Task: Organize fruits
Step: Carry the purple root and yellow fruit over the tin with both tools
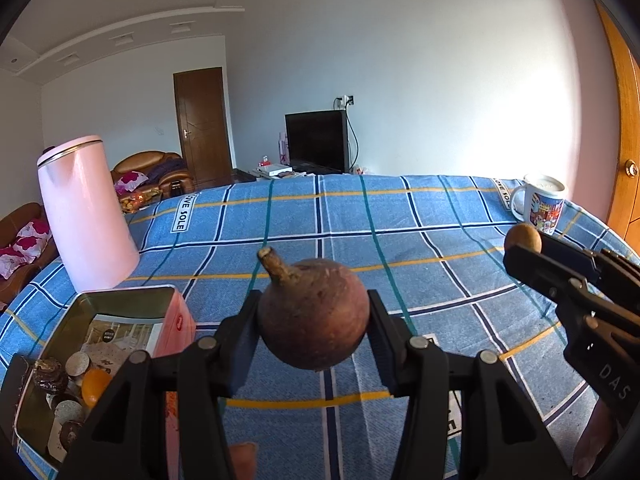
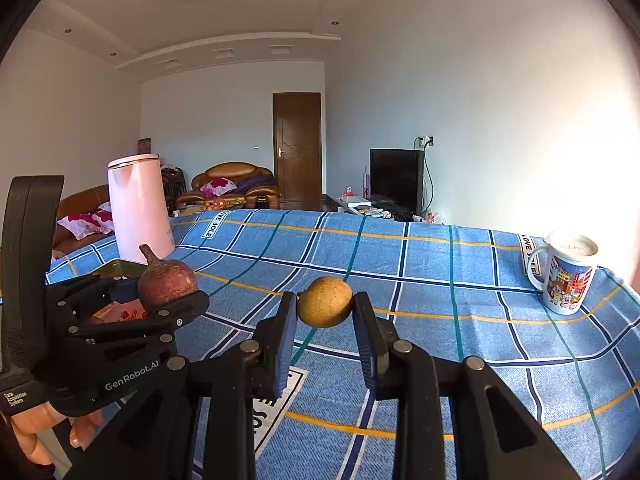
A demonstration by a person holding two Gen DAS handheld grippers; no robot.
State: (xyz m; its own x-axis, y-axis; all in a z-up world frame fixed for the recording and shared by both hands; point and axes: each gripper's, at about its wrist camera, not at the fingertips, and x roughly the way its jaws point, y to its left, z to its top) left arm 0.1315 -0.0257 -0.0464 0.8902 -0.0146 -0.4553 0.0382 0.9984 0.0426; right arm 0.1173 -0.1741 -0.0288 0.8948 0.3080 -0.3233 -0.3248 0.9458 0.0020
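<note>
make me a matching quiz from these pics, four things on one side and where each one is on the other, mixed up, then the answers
Things:
1. reddish-brown stemmed fruit
2. small yellow-brown fruit
3. pink kettle
4. cartoon mug

Places:
A. standing on the cloth at the far right of the table
B. clamped in the right gripper
C. standing behind the metal tin on the left
D. clamped in the left gripper

Pairs: 1-D, 2-B, 3-C, 4-A
</note>
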